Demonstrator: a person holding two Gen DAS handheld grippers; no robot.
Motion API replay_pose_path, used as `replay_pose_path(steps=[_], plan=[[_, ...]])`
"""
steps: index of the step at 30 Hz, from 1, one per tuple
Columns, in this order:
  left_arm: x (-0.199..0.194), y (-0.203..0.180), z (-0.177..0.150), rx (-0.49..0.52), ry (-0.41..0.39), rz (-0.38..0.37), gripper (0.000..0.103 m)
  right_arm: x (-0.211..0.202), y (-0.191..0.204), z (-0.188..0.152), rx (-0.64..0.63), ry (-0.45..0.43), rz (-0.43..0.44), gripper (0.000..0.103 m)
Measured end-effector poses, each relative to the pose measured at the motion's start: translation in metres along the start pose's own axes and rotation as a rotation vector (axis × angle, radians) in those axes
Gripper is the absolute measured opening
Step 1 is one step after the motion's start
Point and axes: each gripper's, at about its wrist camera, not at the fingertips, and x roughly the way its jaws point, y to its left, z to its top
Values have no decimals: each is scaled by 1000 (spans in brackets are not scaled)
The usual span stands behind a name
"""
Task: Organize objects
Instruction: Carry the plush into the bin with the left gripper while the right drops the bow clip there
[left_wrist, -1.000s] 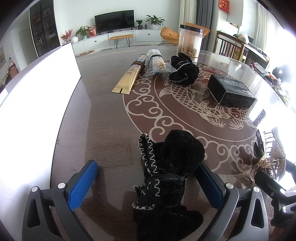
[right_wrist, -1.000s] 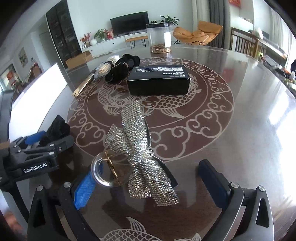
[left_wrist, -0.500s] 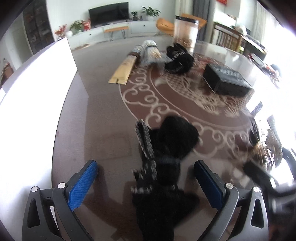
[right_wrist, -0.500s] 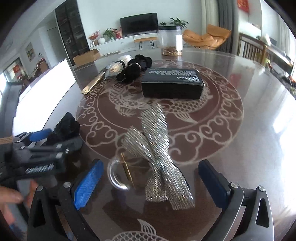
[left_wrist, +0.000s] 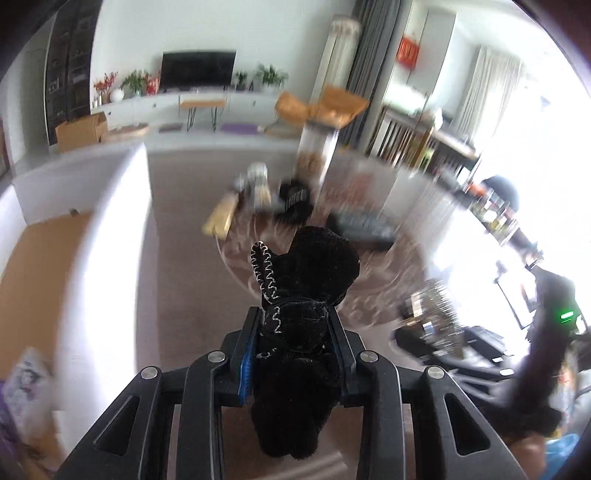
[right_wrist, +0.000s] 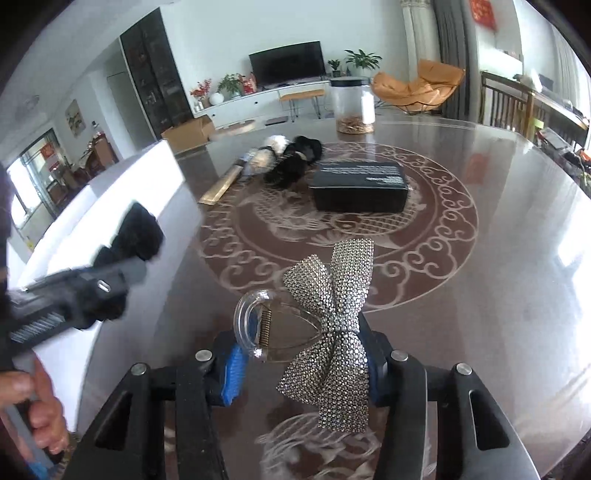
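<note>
My left gripper (left_wrist: 295, 332) is shut on a black fuzzy glove (left_wrist: 306, 273) with white stitching and holds it lifted above the table; the glove also shows in the right wrist view (right_wrist: 135, 236). My right gripper (right_wrist: 301, 363) is shut on a silver rhinestone bow hair clip (right_wrist: 332, 317) with a clear plastic claw, held just above the round brown table (right_wrist: 498, 258).
A black box (right_wrist: 360, 184), a second black glove (right_wrist: 295, 162), a bagged bundle (right_wrist: 264, 157), a gold flat packet (right_wrist: 221, 184) and a clear jar (right_wrist: 351, 107) sit further back on the table. A white panel (right_wrist: 110, 206) runs along the left edge.
Both grippers have shut: the left on the black glove, the right on the bow clip. The left gripper has lifted the glove off the table and is moving fast.
</note>
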Motion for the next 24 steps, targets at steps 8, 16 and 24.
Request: replay_pose_path(steps=[8, 16, 24], plan=[[-109, 96, 19, -21, -117, 241, 33, -56, 113, 63, -120, -108, 298, 51], [-103, 221, -25, -224, 168, 510, 61, -25, 269, 71, -351, -5, 515, 54], [-113, 234, -32, -216, 146, 672, 101, 3, 284, 30, -440, 61, 432, 89]])
